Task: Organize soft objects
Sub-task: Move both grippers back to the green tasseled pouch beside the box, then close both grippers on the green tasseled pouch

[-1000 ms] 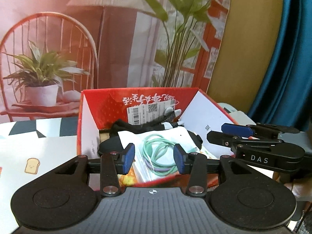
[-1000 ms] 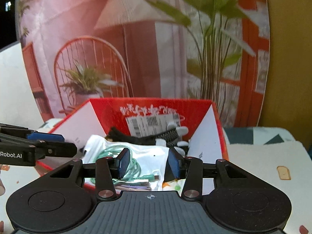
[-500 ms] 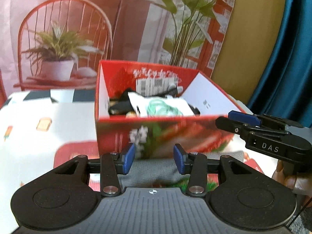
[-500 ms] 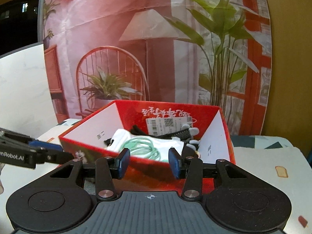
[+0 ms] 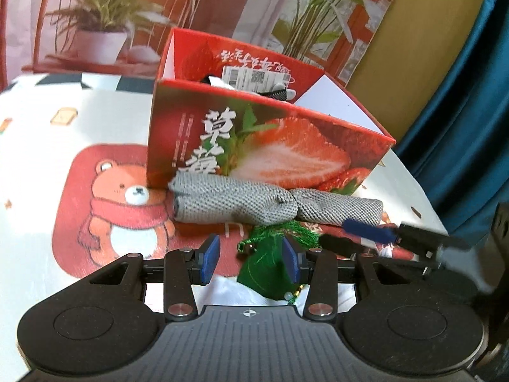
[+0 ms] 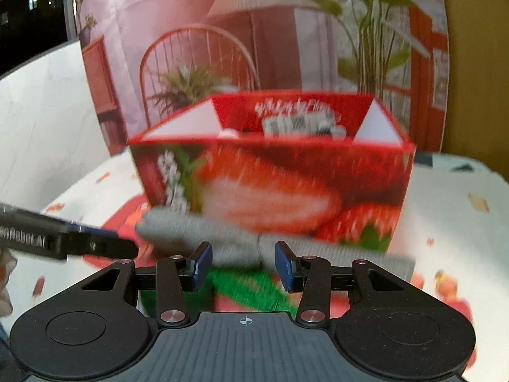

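**Tongs low before the strawberry box**

While my left tongs (image 5: 251, 259) stand parted over a green tasselled pouch (image 5: 265, 270) without pinching it, my right tongs (image 6: 240, 265) hang released above the grey knitted roll (image 5: 254, 203), which lies on the table (image 5: 35, 146) against the red strawberry box (image 5: 286, 146). White Chinese characters mark its front; a barcode label (image 5: 254, 78) sits inside. "Robot.AI" reads blurrily on the left tongs' side.

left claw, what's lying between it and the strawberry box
In the left wrist view, a green tasselled pouch sits at the left claw, and past it a grey knitted roll lies against the strawberry box.
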Motion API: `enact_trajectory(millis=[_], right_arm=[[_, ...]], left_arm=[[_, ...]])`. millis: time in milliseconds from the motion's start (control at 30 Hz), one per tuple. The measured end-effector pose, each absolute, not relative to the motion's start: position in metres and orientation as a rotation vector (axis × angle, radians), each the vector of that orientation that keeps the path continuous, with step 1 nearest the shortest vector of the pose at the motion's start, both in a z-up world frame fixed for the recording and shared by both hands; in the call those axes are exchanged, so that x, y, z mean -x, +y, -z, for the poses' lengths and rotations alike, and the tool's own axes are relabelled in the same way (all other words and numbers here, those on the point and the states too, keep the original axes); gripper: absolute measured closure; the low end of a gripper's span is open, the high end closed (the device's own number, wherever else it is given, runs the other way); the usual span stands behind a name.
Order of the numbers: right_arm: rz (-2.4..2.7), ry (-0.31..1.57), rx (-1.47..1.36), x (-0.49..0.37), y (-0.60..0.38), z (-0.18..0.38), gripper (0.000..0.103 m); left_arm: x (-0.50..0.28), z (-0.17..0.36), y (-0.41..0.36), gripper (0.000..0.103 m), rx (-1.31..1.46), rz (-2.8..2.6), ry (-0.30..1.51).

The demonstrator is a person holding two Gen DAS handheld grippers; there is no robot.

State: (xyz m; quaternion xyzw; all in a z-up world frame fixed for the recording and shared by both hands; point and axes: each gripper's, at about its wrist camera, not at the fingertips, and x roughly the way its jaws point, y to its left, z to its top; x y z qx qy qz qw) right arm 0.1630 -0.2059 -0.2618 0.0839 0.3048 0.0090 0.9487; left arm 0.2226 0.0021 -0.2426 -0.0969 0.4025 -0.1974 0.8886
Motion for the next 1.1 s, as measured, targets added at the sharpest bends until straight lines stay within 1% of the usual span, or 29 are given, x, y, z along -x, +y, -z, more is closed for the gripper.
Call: enact_trajectory(millis=[300, 367, 500, 533, 567, 600, 733, 967, 1100], right_arm=[[-0.090, 0.675, -0.169, -0.158, -0.185, 0.277, 0.061], [-0.102, 0.674, -0.171, -0.159, -0.183, 0.277, 0.058], [-0.123, 0.675, -0.177, -0.160, -0.183, 0.279, 0.055], [-0.125, 0.677, -0.180, -0.161, -0.184, 0.279, 0.054], [-0.126, 0.678, -0.182, -0.161, -0.184, 0.280, 0.053], [-0.129, 0.679, -0.185, -0.162, -0.185, 0.280, 0.053], [-0.145, 0.688, -0.191, -0.164, -0.184, 0.283, 0.051], [-0.173, 0.708, -0.192, -0.171, -0.179, 0.289, 0.050], [-0.189, 0.716, -0.196, -0.178, -0.178, 0.292, 0.048]], left_arm=[[-0.223, 0.252, -0.002, 0.059, 0.233, 0.425, 0.861], [-0.224, 0.254, -0.004, 0.059, 0.244, 0.434, 0.871], [-0.227, 0.260, -0.007, 0.059, 0.260, 0.452, 0.886], [-0.227, 0.261, -0.006, 0.060, 0.265, 0.455, 0.888], [-0.228, 0.263, -0.007, 0.066, 0.271, 0.462, 0.889], [-0.228, 0.264, -0.007, 0.068, 0.273, 0.469, 0.889], [-0.231, 0.266, -0.007, 0.073, 0.284, 0.475, 0.890], [-0.237, 0.271, -0.004, 0.074, 0.323, 0.471, 0.907], [-0.242, 0.273, -0.004, 0.074, 0.340, 0.463, 0.916]])
